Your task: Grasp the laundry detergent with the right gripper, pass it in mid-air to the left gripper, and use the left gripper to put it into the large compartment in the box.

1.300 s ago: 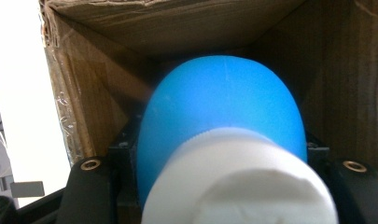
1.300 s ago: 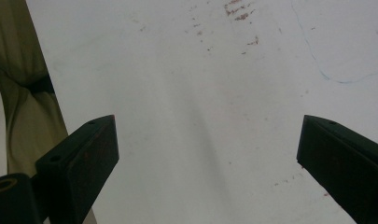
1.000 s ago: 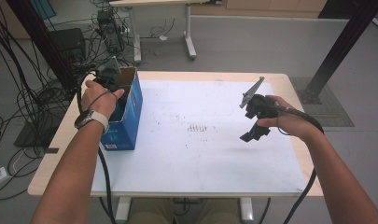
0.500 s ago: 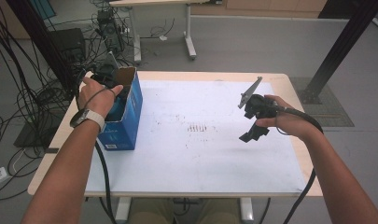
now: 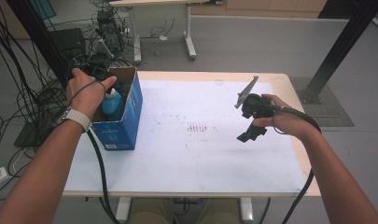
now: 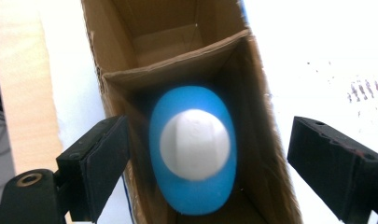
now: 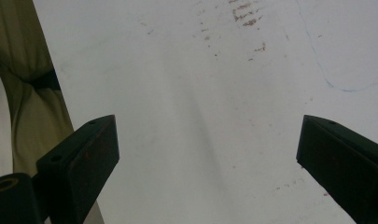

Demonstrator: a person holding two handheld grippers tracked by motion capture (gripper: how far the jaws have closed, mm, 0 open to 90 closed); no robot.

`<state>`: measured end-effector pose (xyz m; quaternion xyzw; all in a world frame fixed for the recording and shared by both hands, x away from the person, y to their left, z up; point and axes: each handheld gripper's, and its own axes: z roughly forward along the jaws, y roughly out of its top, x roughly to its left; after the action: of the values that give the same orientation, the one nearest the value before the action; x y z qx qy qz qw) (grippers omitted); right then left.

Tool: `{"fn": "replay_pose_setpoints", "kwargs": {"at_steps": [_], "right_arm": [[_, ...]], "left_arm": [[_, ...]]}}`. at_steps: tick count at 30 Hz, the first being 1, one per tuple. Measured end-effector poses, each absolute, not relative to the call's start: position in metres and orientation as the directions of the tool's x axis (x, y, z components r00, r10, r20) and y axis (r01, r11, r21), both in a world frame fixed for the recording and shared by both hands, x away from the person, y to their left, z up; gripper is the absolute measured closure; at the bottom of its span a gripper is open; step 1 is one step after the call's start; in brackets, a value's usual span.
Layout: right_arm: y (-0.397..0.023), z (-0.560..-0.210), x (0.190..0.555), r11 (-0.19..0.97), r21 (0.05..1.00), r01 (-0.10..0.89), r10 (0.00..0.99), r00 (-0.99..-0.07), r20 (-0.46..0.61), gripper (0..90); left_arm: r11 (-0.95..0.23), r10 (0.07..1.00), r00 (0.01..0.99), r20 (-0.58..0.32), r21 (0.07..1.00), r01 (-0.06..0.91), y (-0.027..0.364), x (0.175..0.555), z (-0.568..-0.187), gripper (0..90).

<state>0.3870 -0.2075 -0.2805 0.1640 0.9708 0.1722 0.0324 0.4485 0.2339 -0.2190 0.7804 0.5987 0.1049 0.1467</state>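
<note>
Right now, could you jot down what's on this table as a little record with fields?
table: white-topped table with faint reddish marks near the middle
box: open cardboard box, blue outside, at the table's left side
bottle: blue bottle with a white cap, standing upright inside the box
left tool: left tool above the box, jaws just opened, wide apart on either side of the bottle, not touching it
right tool: right tool over the table's right side, jaws open, nothing between them
</note>
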Motion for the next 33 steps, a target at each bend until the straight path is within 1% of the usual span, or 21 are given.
{"fn": "replay_pose_setpoints", "kwargs": {"at_steps": [2,4,11,13,18,23,27,29,33], "right_arm": [[-0.208,-0.279,0.387,0.886,0.344,0.311,0.334,-0.943,-0.007,5.5],[-0.207,-0.277,0.386,0.886,0.341,0.313,0.336,-0.942,-0.007,5.5],[-0.205,-0.273,0.383,0.888,0.334,0.315,0.338,-0.941,-0.01,5.6],[-0.206,-0.272,0.383,0.886,0.338,0.318,0.341,-0.94,-0.008,5.6],[-0.206,-0.269,0.381,0.885,0.334,0.325,0.348,-0.938,-0.008,5.7],[-0.206,-0.267,0.379,0.884,0.328,0.332,0.356,-0.934,-0.014,5.7],[-0.206,-0.265,0.379,0.883,0.324,0.339,0.364,-0.931,-0.016,5.7],[-0.207,-0.264,0.379,0.882,0.326,0.34,0.364,-0.931,-0.013,5.7],[-0.208,-0.264,0.378,0.879,0.326,0.347,0.369,-0.93,-0.004,5.8]], "left_arm": [[-0.27,0.957,0.29,-0.001,0.362,0.892,0.23,0.446,-0.212,11.9],[-0.295,0.95,0.312,0.014,0.371,0.881,0.225,0.443,-0.203,8.9],[-0.412,0.904,0.424,0.055,0.377,0.83,0.212,0.436,-0.171,7.2],[-0.454,0.88,0.472,0.046,0.372,0.81,0.207,0.434,-0.161,6.9],[-0.529,0.828,0.559,0.05,0.399,0.749,0.194,0.426,-0.143,6.9],[-0.6,0.772,0.634,0.047,0.385,0.701,0.181,0.42,-0.134,7.2],[-0.641,0.732,0.681,0.028,0.369,0.673,0.168,0.415,-0.133,7.4],[-0.675,0.701,0.713,0.029,0.348,0.65,0.162,0.413,-0.133,7.6],[-0.734,0.629,0.777,0.015,0.339,0.588,0.149,0.41,-0.133,7.6]]}}
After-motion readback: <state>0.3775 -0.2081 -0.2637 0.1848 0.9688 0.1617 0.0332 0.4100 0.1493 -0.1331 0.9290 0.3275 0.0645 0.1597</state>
